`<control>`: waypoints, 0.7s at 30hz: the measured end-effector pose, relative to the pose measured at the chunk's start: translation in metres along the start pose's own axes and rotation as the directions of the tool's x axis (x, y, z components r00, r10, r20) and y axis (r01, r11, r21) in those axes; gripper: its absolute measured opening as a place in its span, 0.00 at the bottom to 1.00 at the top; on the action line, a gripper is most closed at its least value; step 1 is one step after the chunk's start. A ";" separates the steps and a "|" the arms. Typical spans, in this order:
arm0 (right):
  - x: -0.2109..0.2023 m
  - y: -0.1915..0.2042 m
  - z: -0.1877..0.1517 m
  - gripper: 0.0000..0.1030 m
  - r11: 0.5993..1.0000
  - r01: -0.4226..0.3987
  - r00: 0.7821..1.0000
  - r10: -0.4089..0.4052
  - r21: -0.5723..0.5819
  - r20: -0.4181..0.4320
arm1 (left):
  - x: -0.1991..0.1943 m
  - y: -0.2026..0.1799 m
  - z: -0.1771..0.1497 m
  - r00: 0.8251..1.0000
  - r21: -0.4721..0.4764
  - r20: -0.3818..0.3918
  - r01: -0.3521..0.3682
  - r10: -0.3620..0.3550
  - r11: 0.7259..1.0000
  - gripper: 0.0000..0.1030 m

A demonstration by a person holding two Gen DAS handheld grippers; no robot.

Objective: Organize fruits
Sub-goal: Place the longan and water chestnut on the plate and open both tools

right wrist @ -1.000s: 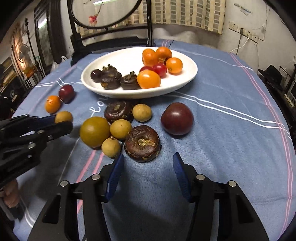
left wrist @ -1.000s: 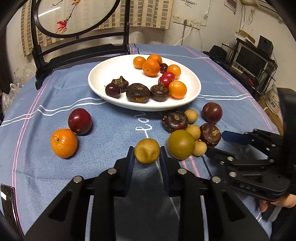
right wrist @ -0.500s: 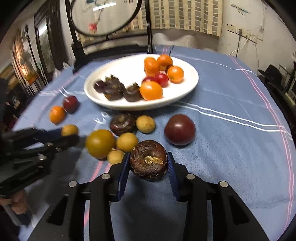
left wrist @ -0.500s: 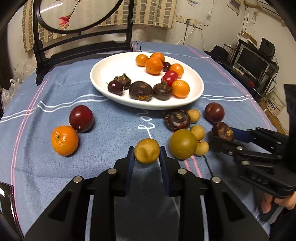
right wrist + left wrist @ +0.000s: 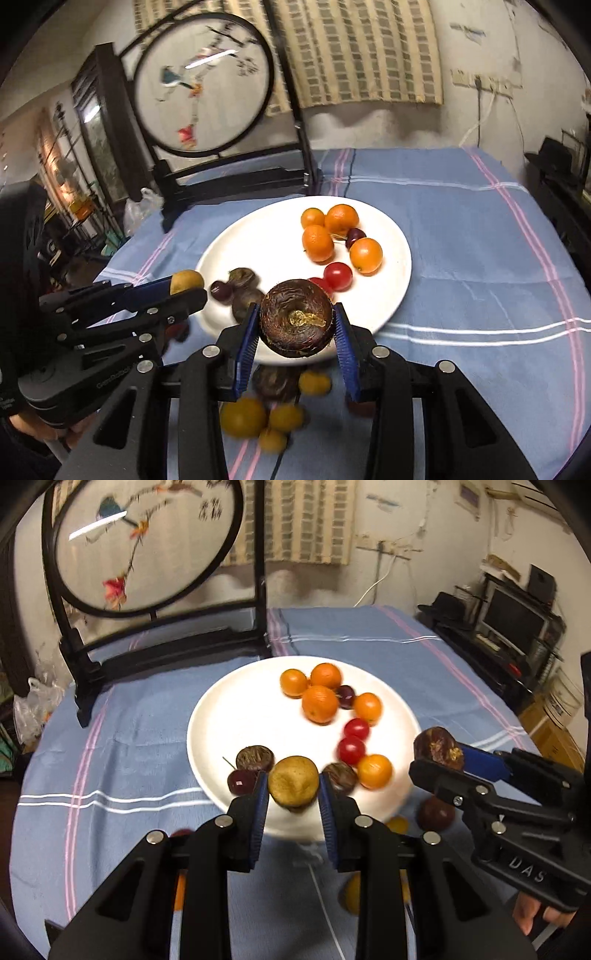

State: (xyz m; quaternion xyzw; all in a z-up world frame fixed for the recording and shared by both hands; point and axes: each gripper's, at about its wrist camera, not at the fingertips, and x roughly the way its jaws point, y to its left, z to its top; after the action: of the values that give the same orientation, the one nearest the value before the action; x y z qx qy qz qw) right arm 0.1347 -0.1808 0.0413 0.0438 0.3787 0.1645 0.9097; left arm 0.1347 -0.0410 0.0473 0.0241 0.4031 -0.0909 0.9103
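While both tools hang above the near rim of the white plate (image 5: 221,716), each is clenched on one fruit. At the lower centre of the left wrist view, the left gripper (image 5: 292,788) pinches a tan round fruit (image 5: 293,786) between its blue pads, over the plate's near edge. In the same view the right gripper (image 5: 439,760) enters from the right edge and carries a dark brown water chestnut (image 5: 437,746) just off the plate's right rim.

In the right wrist view, that chestnut (image 5: 296,323) sits at the centre of the frame, squeezed between the blue pads of the right gripper (image 5: 295,326), over the plate's (image 5: 258,240) near rim. The left gripper (image 5: 184,286) reaches in from the left edge with the tan fruit (image 5: 186,280) at its tip, beside the plate's left rim.

On the plate, a cluster of oranges (image 5: 319,703) lies toward the upper right, two red cherry tomatoes (image 5: 352,740) sit below them, and dark fruits (image 5: 255,758) lie along the near side.

More fruits, blurred, rest on the blue striped cloth (image 5: 461,258) at the bottom of the frame, among them yellow ones (image 5: 243,417). A round embroidered screen (image 5: 147,542) in a black stand fills the upper left.
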 end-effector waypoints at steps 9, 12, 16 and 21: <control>0.051 -0.020 0.008 0.41 0.996 -0.008 0.999 0.013 0.087 -0.052 | 0.056 0.008 0.020 0.998 -0.030 -0.064 -0.023 0.021 0.999 0.26; 0.052 -0.029 0.004 0.50 0.988 -0.069 0.995 0.078 0.137 -0.068 | 0.061 0.009 0.020 0.998 -0.063 -0.061 -0.032 0.028 0.998 0.48; 0.038 -0.033 0.003 0.59 0.988 -0.056 0.997 0.062 0.143 -0.038 | 0.052 0.014 0.012 0.999 -0.093 -0.041 -0.034 0.030 0.995 0.61; 0.018 -0.025 -0.003 0.62 0.993 -0.040 0.999 0.043 0.107 -0.021 | 0.027 0.019 -0.005 0.999 -0.094 -0.014 -0.041 0.039 0.995 0.62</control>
State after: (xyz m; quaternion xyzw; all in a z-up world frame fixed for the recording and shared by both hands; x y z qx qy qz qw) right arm 0.1510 -0.1989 0.0217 0.0981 0.3963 0.1634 0.8981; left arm 0.1523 -0.0253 0.0240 -0.0105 0.4120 -0.0533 0.9095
